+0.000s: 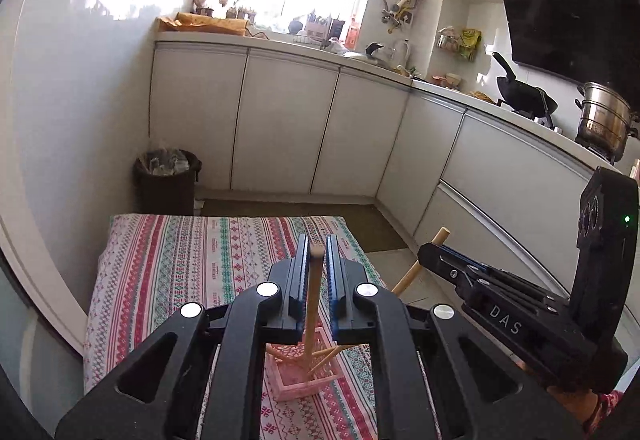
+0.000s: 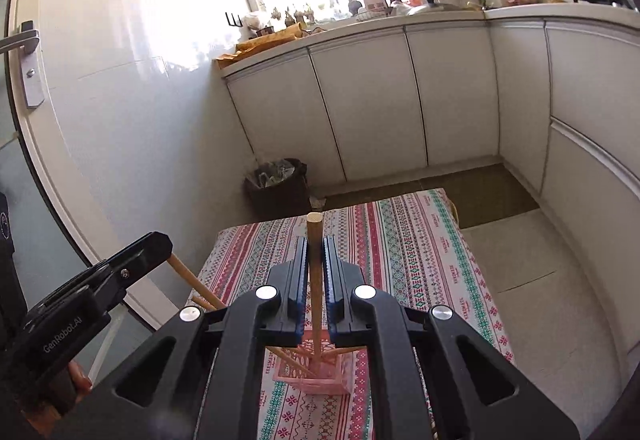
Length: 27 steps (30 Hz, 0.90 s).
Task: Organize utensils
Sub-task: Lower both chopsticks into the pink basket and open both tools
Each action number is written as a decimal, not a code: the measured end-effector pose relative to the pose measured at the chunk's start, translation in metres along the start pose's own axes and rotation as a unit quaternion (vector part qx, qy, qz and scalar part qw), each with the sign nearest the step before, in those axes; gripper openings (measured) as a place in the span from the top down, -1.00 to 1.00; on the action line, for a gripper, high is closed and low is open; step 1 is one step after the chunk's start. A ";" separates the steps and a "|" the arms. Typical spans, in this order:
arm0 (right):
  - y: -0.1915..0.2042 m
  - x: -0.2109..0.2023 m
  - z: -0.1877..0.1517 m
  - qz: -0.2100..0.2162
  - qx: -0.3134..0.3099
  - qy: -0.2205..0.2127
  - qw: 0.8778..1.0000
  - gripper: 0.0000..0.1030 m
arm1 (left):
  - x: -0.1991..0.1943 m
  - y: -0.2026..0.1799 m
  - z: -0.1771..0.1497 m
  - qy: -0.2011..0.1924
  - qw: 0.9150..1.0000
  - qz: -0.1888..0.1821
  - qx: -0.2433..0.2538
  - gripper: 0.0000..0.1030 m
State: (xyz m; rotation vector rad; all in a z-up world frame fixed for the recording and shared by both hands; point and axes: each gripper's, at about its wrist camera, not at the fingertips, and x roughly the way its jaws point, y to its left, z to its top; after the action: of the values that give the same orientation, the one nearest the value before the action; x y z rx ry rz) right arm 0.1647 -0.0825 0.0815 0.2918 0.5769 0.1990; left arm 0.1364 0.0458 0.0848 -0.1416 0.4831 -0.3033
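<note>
Partly done: several chopsticks (image 2: 292, 358) already in basket (image 2: 320, 380). Left gripper (image 1: 318, 252) and right gripper (image 2: 315, 252) each pinch one chopstick above it; both remain to drop.

A pink basket (image 2: 320, 380) sits on the patterned tablecloth (image 2: 420, 260).

Both handheld tools are matte black plastic, built alike. The left gripper (image 1: 318, 246) has two flat fingers with ribbed, blue-edged pads, angular linkage arms with triangular cut-outs, and four round silver pivot caps in a shallow arc — the right gripper (image 2: 315, 246) matches it. Seen from the side, one body reads "DAS" in white letters, with a small green light on its upright camera block; the other reads "GenRobot.AI". A patterned red sleeve (image 1: 606, 406) shows at one wrist.
</note>
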 end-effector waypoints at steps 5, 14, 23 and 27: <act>0.001 -0.005 0.003 0.002 0.004 0.002 1.000 0.80 | -0.013 0.001 0.003 -0.010 1.000 -0.005 -0.010 0.63; 0.008 -0.043 0.010 -0.001 -0.004 -0.020 1.000 0.55 | -0.065 -0.008 0.011 -0.047 0.999 0.005 -0.007 0.26; 0.009 -0.089 0.006 -0.018 -0.002 -0.054 0.998 -0.27 | -0.094 -0.018 0.008 -0.053 0.998 0.017 0.005 0.01; 0.005 -0.106 0.002 -0.023 0.001 -0.061 0.998 -0.53 | -0.108 -0.025 0.005 -0.060 0.998 0.022 0.015 -0.26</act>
State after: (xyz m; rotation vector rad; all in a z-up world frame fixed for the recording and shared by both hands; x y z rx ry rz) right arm 0.0779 -0.1066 0.1384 0.2905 0.4630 0.1355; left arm 0.0412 0.0569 0.1409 -0.1195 0.3617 -0.2575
